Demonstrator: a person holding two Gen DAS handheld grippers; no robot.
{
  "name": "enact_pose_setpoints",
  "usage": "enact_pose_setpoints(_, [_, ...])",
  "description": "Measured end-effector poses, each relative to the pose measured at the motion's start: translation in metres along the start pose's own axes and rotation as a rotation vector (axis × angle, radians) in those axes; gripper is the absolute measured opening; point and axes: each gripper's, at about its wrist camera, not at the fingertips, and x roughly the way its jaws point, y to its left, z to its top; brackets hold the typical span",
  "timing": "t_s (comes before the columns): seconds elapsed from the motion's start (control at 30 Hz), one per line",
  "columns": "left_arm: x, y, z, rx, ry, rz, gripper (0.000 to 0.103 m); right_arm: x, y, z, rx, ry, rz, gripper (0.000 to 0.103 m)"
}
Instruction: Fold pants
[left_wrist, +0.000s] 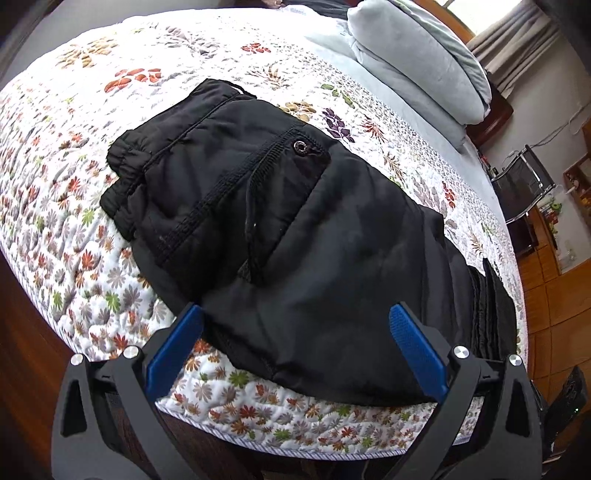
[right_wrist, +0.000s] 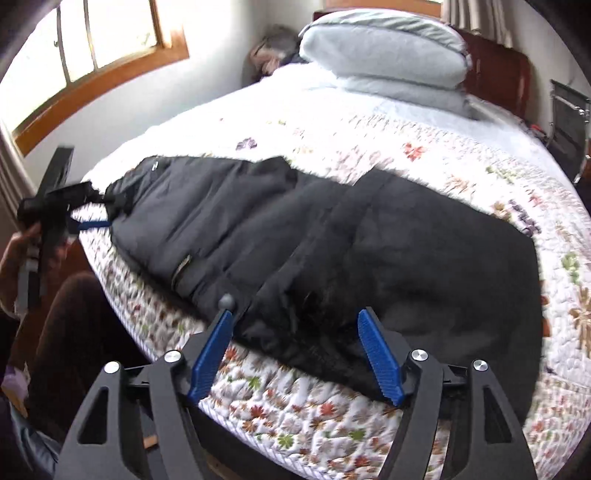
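Two grippers face black pants (left_wrist: 295, 229) laid lengthwise along the bed's (left_wrist: 74, 206) near edge, probably so both can reach them. Left gripper (left_wrist: 295, 332), jaws spread and holding nothing, sits at 6 o'clock below the waistband (left_wrist: 122, 184) end, pocket snap (left_wrist: 302, 147) up. Right gripper (right_wrist: 295, 332), jaws likewise spread and empty, frames the leg section, likely ready to pinch the near edge.

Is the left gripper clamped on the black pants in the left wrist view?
No: the left gripper stands wide open, its blue fingers apart above the black pants on the quilt.
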Motion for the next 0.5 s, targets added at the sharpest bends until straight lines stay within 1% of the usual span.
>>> enact_pose_setpoints(0.07, [-0.005, 0.002, -0.003, -0.014, -0.005, -0.009, 0.1, -0.001, 0.002, 0.004, -0.037, 0.001, -0.033, 0.072])
enact_pose_setpoints(0.17, [-0.015, 0.004, -0.006, -0.02, -0.023, -0.01, 0.1, 0.011, 0.007, 0.008, -0.092, 0.024, -0.083, 0.072])
enact_pose_setpoints(0.2, [-0.019, 0.006, -0.007, -0.02, -0.03, -0.01, 0.1, 0.017, 0.008, 0.009, -0.096, 0.032, -0.087, 0.069])
enact_pose_setpoints(0.27, [-0.024, 0.008, -0.009, -0.025, -0.037, -0.007, 0.1, 0.027, 0.007, 0.009, -0.104, 0.055, -0.104, 0.059])
enact_pose_setpoints(0.3, [-0.027, 0.01, -0.009, -0.03, -0.039, -0.006, 0.1, 0.032, 0.005, 0.009, -0.101, 0.07, -0.105, 0.05])
enact_pose_setpoints(0.33, [-0.028, 0.012, -0.01, -0.034, -0.039, -0.006, 0.1, 0.034, 0.002, 0.008, -0.093, 0.078, -0.096, 0.042])
enact_pose_setpoints(0.37, [-0.029, 0.014, -0.01, -0.038, -0.038, -0.003, 0.1, 0.036, -0.001, 0.008, -0.077, 0.079, -0.076, 0.04])
enact_pose_setpoints(0.43, [-0.029, 0.019, -0.012, -0.047, -0.033, 0.004, 0.1, 0.036, -0.005, 0.007, -0.047, 0.073, -0.054, 0.027])
enact_pose_setpoints(0.5, [-0.029, 0.024, -0.014, -0.062, -0.024, 0.004, 0.1, 0.034, -0.002, 0.007, -0.055, 0.065, -0.05, 0.023])
